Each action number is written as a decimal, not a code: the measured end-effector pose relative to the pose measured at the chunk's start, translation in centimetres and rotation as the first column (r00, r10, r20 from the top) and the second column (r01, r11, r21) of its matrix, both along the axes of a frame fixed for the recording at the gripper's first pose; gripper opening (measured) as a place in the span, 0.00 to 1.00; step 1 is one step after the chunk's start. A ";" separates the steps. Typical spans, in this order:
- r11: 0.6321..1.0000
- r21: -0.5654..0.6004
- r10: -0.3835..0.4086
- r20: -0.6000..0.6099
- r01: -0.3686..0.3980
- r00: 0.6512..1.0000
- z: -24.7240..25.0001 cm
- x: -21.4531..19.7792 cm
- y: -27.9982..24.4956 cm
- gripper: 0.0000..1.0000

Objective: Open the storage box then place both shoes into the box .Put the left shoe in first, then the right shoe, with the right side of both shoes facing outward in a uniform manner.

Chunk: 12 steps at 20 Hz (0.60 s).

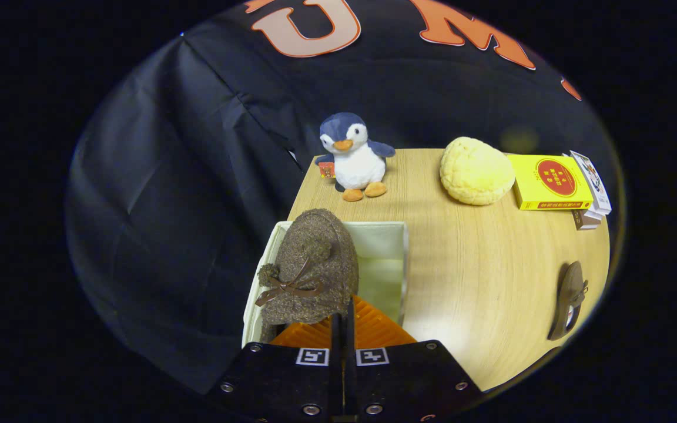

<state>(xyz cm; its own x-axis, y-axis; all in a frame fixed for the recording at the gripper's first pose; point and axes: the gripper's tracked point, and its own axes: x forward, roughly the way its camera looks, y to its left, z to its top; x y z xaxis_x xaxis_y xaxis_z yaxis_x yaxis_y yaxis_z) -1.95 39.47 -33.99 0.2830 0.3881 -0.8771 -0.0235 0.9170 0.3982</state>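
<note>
Fingers of the gripper (pixel 343 329) stand pressed almost together, with only a thin slit between them, pinching the back edge of a brown fuzzy shoe (pixel 314 270) that hangs toe-forward just ahead of them. A small brown bow sits on the shoe's upper. The shoe is over the left part of an open pale storage box (pixel 394 258), which rests at the near left corner of a wooden table (pixel 479 276); whether the sole touches the box floor cannot be told. A second brown shoe (pixel 569 301) lies on the table well apart to the right. Beyond the box stand a plush penguin (pixel 355 155), a yellow bun-shaped cushion (pixel 475 171) and a stack of books (pixel 562 183).
</note>
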 end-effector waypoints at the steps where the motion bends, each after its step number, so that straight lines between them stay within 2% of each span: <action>1: 1.000 -0.008 -0.009 -0.013 0.009 1.000 -0.3 -0.4 0.7 0.03; 10: 0.993 -0.078 -0.093 -0.060 0.088 0.994 -5.5 -1.2 5.2 0.04; 12: 0.995 -0.068 -0.076 -0.096 0.070 0.993 -6.8 -2.2 6.1 0.05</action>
<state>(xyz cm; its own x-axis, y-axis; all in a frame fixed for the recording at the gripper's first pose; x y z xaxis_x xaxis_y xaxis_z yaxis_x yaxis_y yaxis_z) -4.17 45.53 -40.82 0.2198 0.3111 -0.9246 0.0806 0.9387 0.3351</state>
